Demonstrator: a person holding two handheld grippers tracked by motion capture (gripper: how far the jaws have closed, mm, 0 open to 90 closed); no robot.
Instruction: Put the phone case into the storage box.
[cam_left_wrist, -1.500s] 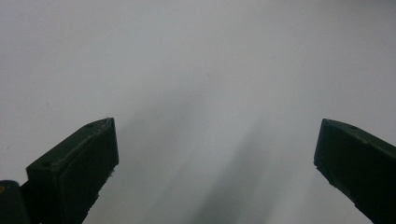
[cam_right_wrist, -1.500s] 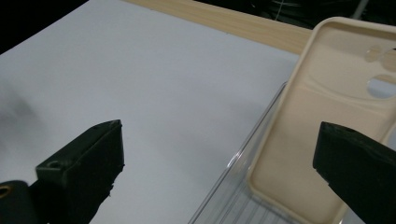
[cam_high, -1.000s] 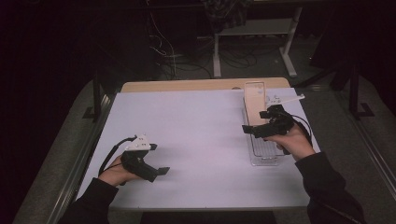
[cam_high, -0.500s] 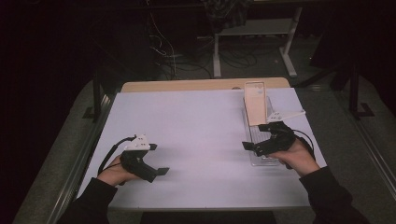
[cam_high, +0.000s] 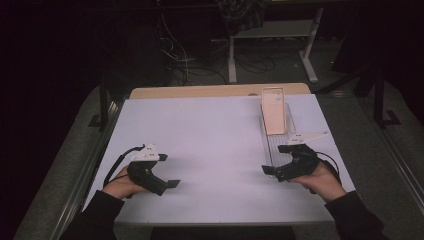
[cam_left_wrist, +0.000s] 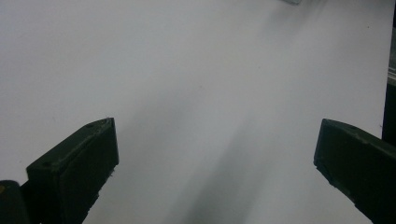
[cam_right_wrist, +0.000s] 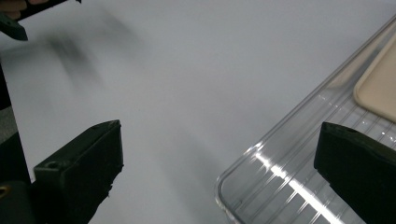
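Note:
A long clear ribbed plastic tray lies lengthwise on the right side of the white table. A beige flat case rests in its far half. My right gripper hovers at the tray's near end, open, nothing between its jaws. In the right gripper view the tray's near corner and a corner of the beige case sit between the jaws. My left gripper rests open at the near left of the table. In the left gripper view its jaws frame bare tabletop.
A wooden strip borders the table's far edge. Beyond it, on the dark floor, stand a white desk frame and loose cables. A metal rail runs along the table's left side.
My right gripper has drawn back toward the near edge, from over the tray's middle to its near end. The left gripper has stayed where it was.

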